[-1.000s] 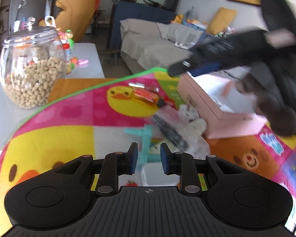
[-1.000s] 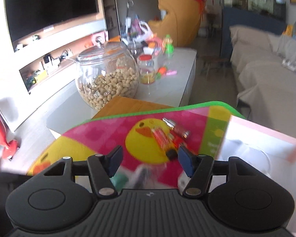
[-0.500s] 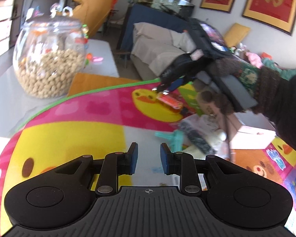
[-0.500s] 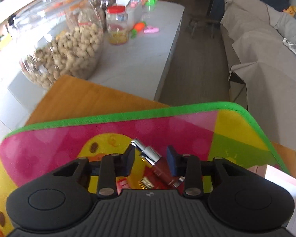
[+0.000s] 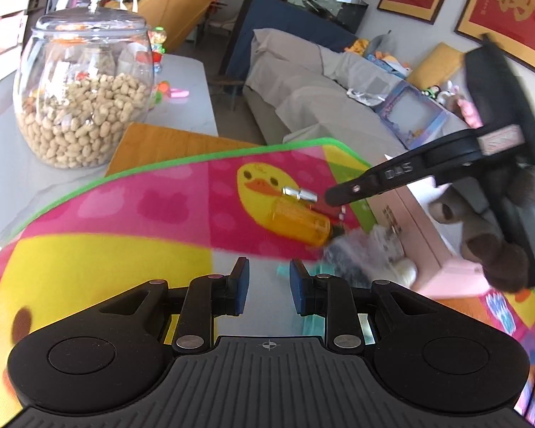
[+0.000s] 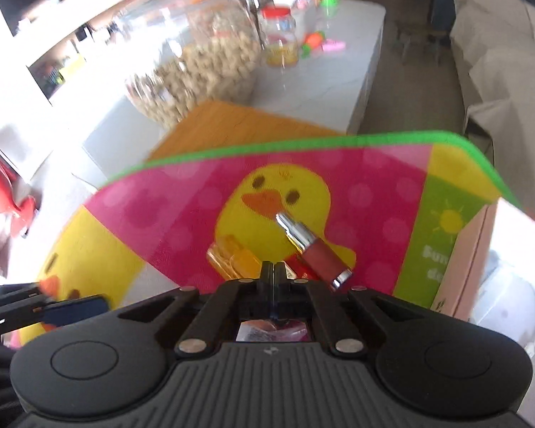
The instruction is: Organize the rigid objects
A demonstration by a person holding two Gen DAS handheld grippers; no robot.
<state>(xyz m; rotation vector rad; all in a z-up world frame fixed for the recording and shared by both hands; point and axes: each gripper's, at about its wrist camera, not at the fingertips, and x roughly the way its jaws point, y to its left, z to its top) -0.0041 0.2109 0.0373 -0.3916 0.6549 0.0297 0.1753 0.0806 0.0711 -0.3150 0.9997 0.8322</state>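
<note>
Closing the right tongs (image 6: 273,273) among small items near the far right corner of the colourful duck-print mat (image 5: 132,214).

Its jaws look pressed together, though what they pinch, if anything, is hidden. The left tongs (image 5: 265,287) hang part open and empty. Beyond lie an amber translucent bottle (image 6: 233,258), a silver-capped rosy tube (image 6: 312,251) and an open pink box (image 5: 424,235) at the right edge. I would lift slowly, checking the grip. Motion blurs the pile.

Both wrist cameras look low and forward across the duck-print mat (image 5: 203,207) (image 6: 182,214), toward the peanut jar (image 5: 83,96) (image 6: 210,57); the right sits nearer the duck.
</note>
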